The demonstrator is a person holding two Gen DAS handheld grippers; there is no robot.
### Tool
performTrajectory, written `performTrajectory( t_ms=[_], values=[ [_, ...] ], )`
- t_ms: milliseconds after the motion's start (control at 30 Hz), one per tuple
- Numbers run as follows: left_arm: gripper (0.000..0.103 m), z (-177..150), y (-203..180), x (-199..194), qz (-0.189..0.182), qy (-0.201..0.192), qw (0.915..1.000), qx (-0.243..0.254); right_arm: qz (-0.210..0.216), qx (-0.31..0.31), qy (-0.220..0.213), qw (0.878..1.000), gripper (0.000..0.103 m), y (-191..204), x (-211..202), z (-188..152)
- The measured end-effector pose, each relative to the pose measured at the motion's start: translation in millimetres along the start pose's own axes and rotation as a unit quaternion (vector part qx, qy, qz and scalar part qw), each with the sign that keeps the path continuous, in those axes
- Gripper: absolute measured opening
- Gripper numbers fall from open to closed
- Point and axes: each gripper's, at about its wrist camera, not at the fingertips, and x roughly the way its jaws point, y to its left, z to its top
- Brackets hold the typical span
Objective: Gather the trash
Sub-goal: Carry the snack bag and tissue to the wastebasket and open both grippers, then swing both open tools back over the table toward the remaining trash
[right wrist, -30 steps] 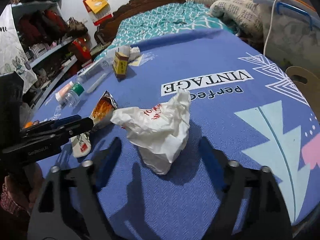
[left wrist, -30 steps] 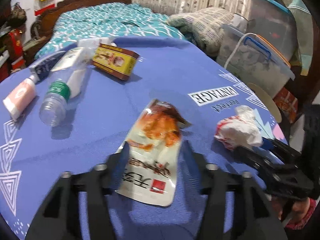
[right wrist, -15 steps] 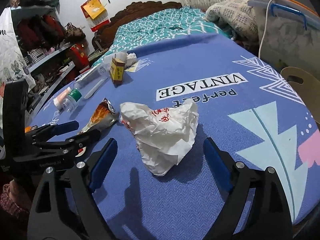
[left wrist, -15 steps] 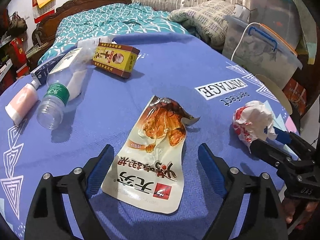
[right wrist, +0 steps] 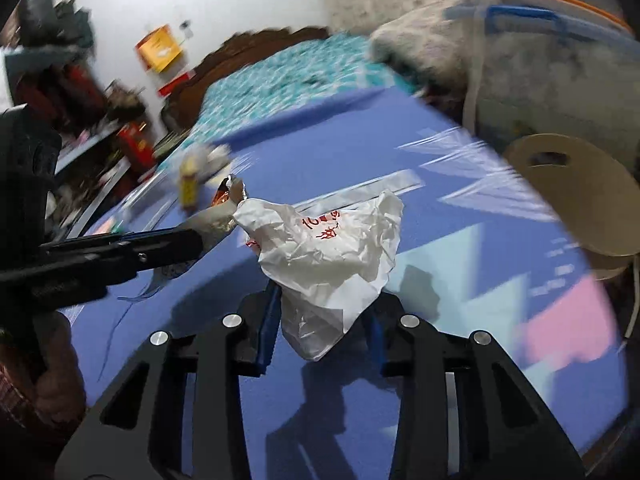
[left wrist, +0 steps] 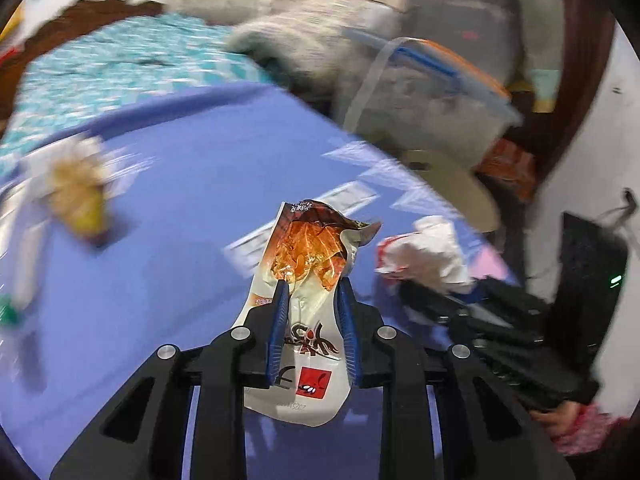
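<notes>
An opened snack wrapper, white with an orange picture, stands up between the blue pads of my left gripper. The jaws are closing and pinch its lower half, which bends between them. A crumpled white plastic bag with red print sits in my right gripper; those jaws are closing too, with the bag's lower part squeezed between them. Both pieces hang just above the blue tablecloth. In the left wrist view the bag appears to the right; in the right wrist view the wrapper is at the left.
A blurred yellow box and other items lie at the table's far left. Past the table are a bed, a clear storage box and a beige stool seat. A black unit stands at the right.
Both grippers went from wide open around their pieces to closed on them, and both views swung right with motion blur. The wrapper and the bag have left the cloth.
</notes>
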Motion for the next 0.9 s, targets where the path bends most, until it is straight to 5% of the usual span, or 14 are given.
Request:
performTrajectory(
  t_ms=[233, 500, 567, 600, 633, 733, 900],
  values=[
    [0.023, 74.9, -87.5, 80.2, -0.082, 0.041, 0.9908, 0.100, -0.083, 0.080, -0.037, 0.993, 0.039, -107.7, -25.0, 36.0],
    [0.025, 112.5, -137.2, 183.0, -0.107, 0.101, 0.9833, 0.107, -0.132, 0.131, -0.002, 0.983, 0.046, -185.8, -5.7, 50.6],
    [0.035, 116.5, -142.4, 192.8, -0.109, 0.102, 0.9829, 0.108, -0.132, 0.142, -0.002, 0.981, 0.064, -193.7, -5.0, 51.5],
    [0.062, 119.1, -144.7, 197.6, -0.104, 0.104, 0.9834, 0.107, -0.131, 0.146, -0.007, 0.980, 0.071, -196.2, -8.3, 51.0],
    [0.075, 122.4, -145.8, 200.3, -0.095, 0.104, 0.9844, 0.105, -0.133, 0.149, -0.017, 0.980, 0.078, -194.8, -11.4, 51.0],
    [0.078, 128.9, -141.0, 191.3, -0.088, 0.077, 0.9885, 0.096, -0.145, 0.160, -0.056, 0.975, 0.080, -197.7, -29.9, 49.4],
    [0.078, 122.9, -101.5, 148.5, -0.105, 0.043, 0.9922, 0.051, -0.147, 0.270, -0.092, 0.947, 0.076, -240.7, -60.7, 27.1]
  ],
)
